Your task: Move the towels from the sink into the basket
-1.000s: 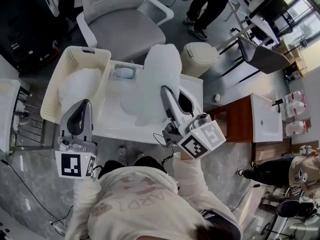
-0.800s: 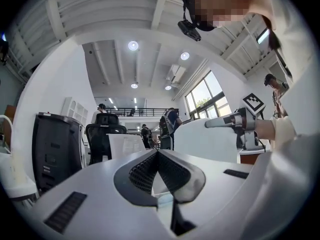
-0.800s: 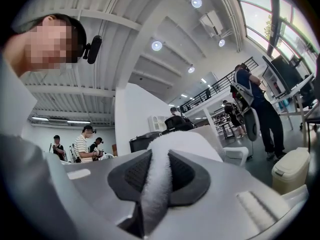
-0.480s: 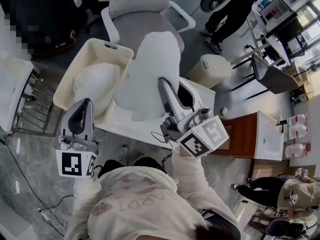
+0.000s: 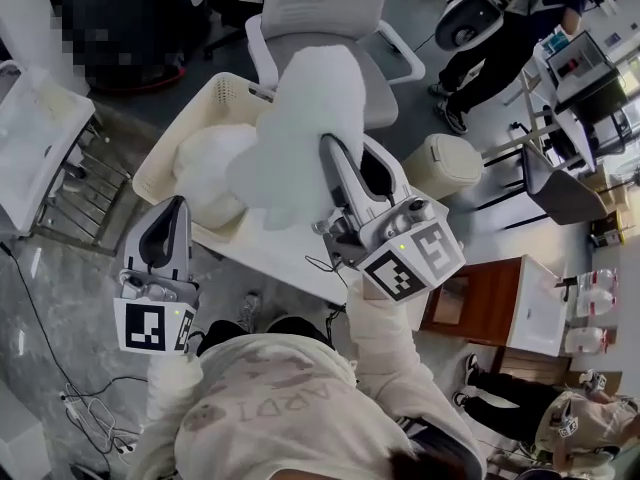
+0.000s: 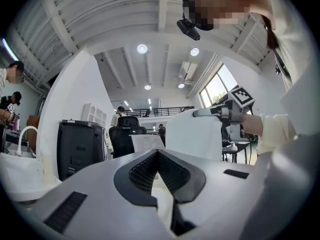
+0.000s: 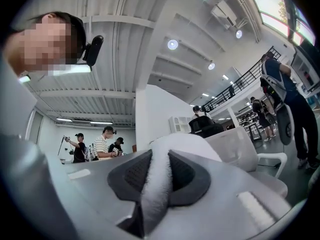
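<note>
an open-plan office, shown by swivel chairs (image 5: 316,3) and ceiling spotlights (image 6: 142,48).

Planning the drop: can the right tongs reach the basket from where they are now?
Probably yes. The right tongs, shut on the white towel, hang close beside the basket, whose top is open. Only another towel lies inside it, and nothing stands between.

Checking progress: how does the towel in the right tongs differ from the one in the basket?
The held towel hangs in the air, pinched by the right tongs; the basket towel lies in the basket. The held towel drapes long; the basket towel is a compact heap. Both are white and fluffy.
</note>
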The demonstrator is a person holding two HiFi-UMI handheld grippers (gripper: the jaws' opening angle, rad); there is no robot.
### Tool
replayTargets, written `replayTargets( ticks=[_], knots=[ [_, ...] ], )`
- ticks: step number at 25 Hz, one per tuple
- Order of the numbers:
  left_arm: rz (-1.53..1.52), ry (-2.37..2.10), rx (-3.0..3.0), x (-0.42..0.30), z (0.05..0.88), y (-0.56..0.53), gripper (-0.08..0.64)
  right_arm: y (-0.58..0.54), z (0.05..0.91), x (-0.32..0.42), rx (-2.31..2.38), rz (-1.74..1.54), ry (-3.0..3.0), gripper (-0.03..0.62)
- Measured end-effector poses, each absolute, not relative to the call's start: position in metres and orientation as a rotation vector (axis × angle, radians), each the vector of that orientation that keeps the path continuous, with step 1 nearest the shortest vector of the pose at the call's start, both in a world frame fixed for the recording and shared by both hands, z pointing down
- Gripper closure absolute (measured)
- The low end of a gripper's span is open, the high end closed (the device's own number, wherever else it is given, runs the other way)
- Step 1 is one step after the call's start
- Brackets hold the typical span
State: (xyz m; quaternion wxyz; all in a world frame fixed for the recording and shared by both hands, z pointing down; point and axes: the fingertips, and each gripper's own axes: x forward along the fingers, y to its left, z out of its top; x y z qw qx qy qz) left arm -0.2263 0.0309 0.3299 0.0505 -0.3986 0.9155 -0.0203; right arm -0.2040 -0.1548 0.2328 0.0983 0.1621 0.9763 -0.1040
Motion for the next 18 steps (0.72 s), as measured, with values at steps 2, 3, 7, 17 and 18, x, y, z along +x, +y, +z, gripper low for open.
replayTargets(
  ticks=[2,3,7,17,18],
  knots=[
    [-0.063,2.795,-1.195,-0.228,0.33,0.037,0.555,-0.147,0.226,-0.214,0.507,-0.292,2.877,0.512],
    [-0.064,2.8,-1.186,-0.229,0.33,0.041,0.555,-0.144,0.223,-0.22,0.52,-0.285,2.871,0.512],
    [-0.064,2.813,-1.148,-0.231,0.33,0.054,0.555,-0.13,0.22,-0.243,0.572,-0.296,2.852,0.512],
    [-0.066,2.868,-1.04,-0.242,0.337,0.091,0.555,-0.094,0.261,-0.308,0.654,-0.34,2.927,0.512],
    [-0.065,2.875,-1.03,-0.244,0.337,0.094,0.555,-0.091,0.27,-0.314,0.661,-0.354,2.943,0.512]
  ],
)
